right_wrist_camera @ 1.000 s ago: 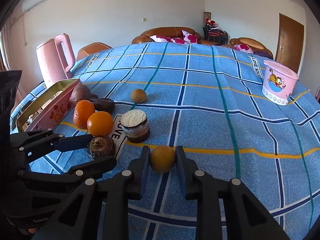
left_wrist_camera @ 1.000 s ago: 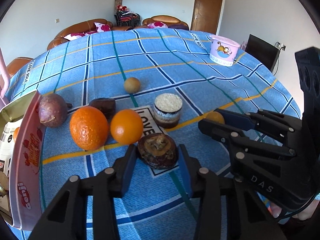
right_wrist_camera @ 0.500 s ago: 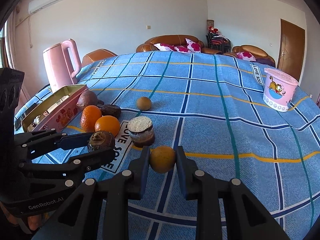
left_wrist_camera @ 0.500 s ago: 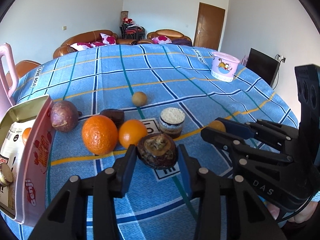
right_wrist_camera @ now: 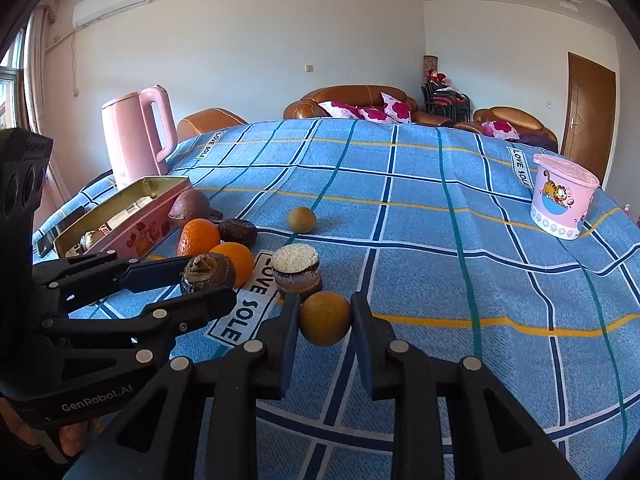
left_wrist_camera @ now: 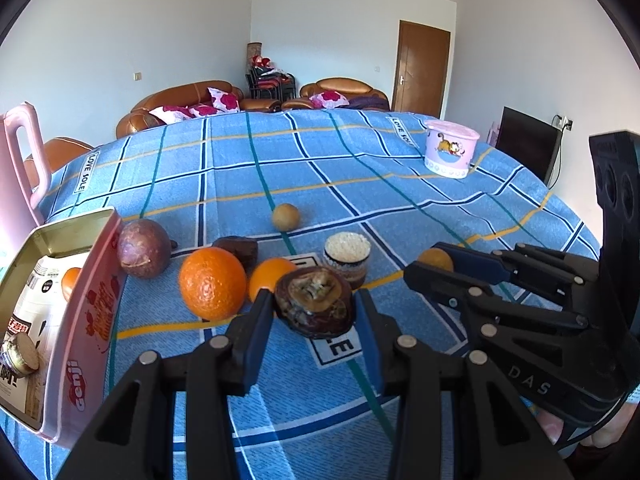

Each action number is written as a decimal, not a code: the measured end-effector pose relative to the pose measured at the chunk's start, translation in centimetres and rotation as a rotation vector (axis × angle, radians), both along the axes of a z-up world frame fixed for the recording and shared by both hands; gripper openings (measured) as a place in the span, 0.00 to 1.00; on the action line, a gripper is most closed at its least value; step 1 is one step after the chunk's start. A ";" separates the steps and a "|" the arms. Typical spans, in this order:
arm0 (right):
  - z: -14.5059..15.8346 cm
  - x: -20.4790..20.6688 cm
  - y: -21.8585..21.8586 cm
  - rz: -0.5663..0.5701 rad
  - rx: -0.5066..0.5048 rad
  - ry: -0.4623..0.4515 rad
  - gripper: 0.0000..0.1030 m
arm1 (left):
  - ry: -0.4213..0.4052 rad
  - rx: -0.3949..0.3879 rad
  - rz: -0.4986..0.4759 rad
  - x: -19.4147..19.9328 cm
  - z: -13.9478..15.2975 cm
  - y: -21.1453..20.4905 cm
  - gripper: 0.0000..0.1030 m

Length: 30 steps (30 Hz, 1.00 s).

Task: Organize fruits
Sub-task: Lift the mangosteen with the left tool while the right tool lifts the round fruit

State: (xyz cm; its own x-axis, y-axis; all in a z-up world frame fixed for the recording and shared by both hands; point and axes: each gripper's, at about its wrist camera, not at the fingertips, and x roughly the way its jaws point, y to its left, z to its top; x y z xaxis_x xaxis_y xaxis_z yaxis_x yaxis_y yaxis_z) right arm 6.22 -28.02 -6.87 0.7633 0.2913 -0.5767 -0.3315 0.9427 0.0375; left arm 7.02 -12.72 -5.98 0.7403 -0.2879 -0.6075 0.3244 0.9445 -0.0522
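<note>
Much bare tablecloth (right_wrist_camera: 460,240) right of fruits (right_wrist_camera: 325,323)

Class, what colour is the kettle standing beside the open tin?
Pink. The kettle shows best in the right wrist view, behind the tin.

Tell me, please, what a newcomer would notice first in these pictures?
First, the two grippers, each shut on a fruit: the left gripper on a dark fruit, the right gripper on a yellow fruit. Behind them two oranges glow on the blue cloth, beside a pink tin.
</note>
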 end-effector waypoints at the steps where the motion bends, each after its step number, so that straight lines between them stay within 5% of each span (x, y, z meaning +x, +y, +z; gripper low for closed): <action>1: 0.0 -0.1 0.0 0.000 0.001 -0.003 0.27 | -0.006 0.002 0.002 -0.1 0.0 0.0 0.42; 30: 0.6 -1.5 -0.5 0.029 0.036 -0.101 0.27 | -0.100 -0.034 0.052 -1.4 0.7 1.1 0.42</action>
State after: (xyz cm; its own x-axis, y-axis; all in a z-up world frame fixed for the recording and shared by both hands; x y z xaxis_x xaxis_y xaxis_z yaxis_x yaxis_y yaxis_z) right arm 4.67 -28.48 -6.29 0.8079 0.3330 -0.4861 -0.3623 0.9314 0.0360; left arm 5.64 -11.61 -5.28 0.8111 -0.2669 -0.5205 0.2804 0.9583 -0.0544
